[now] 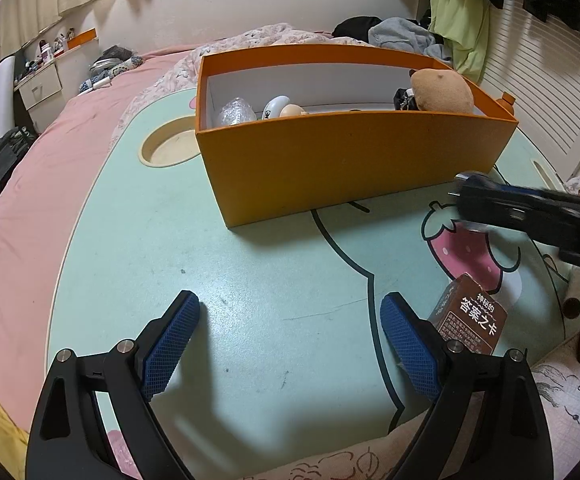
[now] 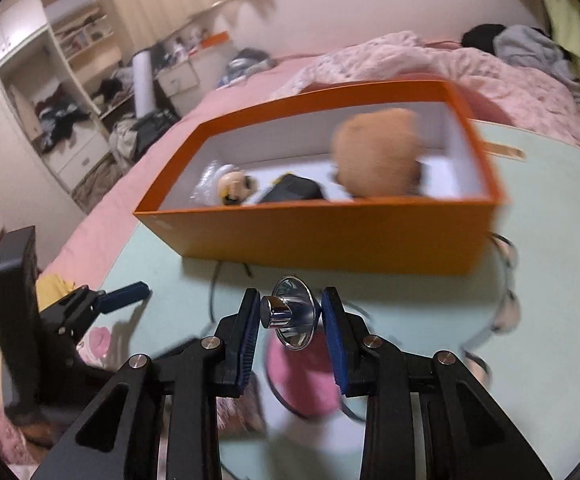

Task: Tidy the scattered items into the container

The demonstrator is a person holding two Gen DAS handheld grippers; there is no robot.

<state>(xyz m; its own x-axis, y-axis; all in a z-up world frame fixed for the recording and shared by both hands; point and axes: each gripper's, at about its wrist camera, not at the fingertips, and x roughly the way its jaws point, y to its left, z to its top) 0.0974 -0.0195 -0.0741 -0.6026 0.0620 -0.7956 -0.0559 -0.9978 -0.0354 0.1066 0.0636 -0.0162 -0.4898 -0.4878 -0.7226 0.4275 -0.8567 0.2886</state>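
My right gripper [image 2: 290, 316] is shut on a shiny chrome knob with a round flared disc [image 2: 290, 312], held above the mint-green table [image 2: 550, 280] just in front of the orange box [image 2: 330, 236]. In the left wrist view the right gripper [image 1: 464, 188] comes in from the right, close to the orange box's [image 1: 330, 168] near wall. The box holds a brown plush toy [image 1: 442, 90], a bubble-wrapped piece [image 1: 234, 112] and other small items. My left gripper [image 1: 290, 316] stands open over bare table [image 1: 170, 260]. A brown card box [image 1: 470, 316] stands upright just right of its right finger.
A round cup recess [image 1: 168, 146] is sunk into the table left of the orange box. A cardboard tube [image 1: 574, 296] lies at the table's right edge. The table sits on a pink bed [image 1: 30, 220] with clothes piled behind.
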